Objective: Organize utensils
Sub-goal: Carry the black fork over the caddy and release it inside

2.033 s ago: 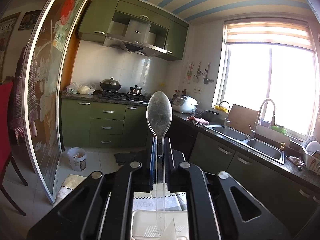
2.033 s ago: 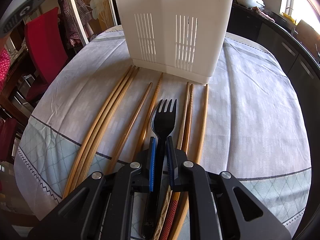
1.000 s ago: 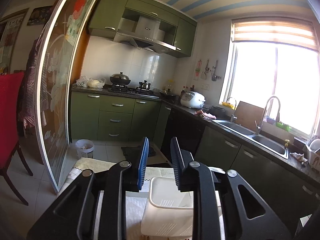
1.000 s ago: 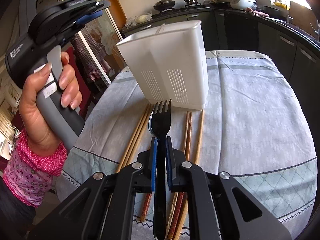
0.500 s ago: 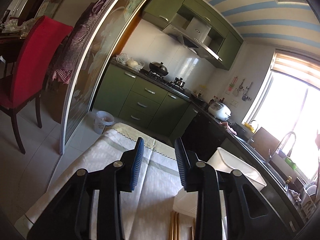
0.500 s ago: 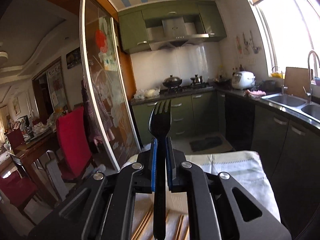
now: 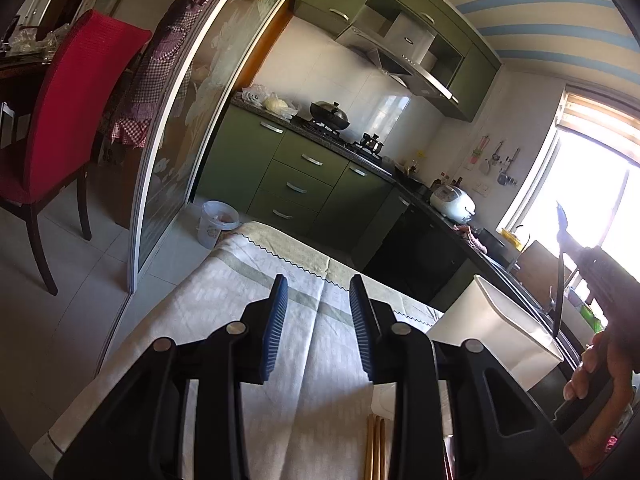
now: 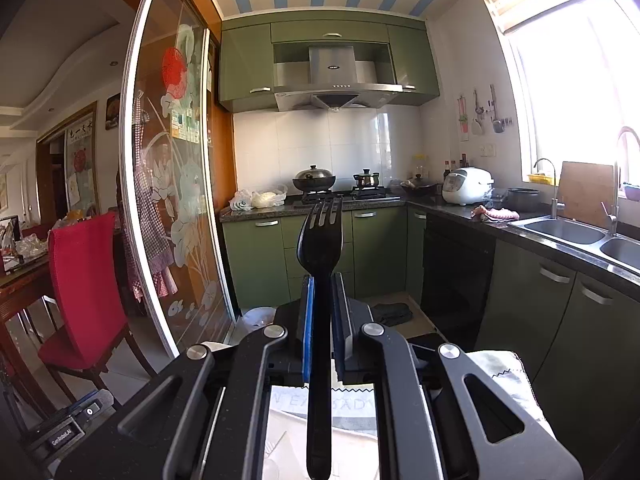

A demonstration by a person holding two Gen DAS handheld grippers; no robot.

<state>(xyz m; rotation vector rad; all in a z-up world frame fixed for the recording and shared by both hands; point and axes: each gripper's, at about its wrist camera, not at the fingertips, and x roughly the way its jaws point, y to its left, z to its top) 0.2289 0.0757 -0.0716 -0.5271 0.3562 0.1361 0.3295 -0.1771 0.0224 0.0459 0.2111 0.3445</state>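
My right gripper (image 8: 320,280) is shut on a black plastic fork (image 8: 320,240), held upright with tines up, its handle end hanging over the white utensil holder (image 8: 288,448) seen just below. In the left wrist view the same holder (image 7: 492,332) stands on the clothed table at right, with the fork's handle (image 7: 558,296) hanging above its rim from the right gripper (image 7: 564,224). My left gripper (image 7: 318,308) is open and empty over the tablecloth (image 7: 312,360). Wooden chopsticks (image 7: 374,448) lie on the cloth at the bottom edge.
A red chair (image 7: 60,120) and a glass sliding door (image 7: 180,120) stand left of the table. Green kitchen cabinets (image 8: 320,248), a stove, a rice cooker (image 8: 466,186) and a sink (image 8: 568,232) lie beyond. The left gripper's handle (image 8: 64,428) shows at lower left.
The left gripper let go of the clear spoon and opened, then swung left and down over the cloth. The right gripper lifted the fork off the table, turned it upright and brought it over the holder.
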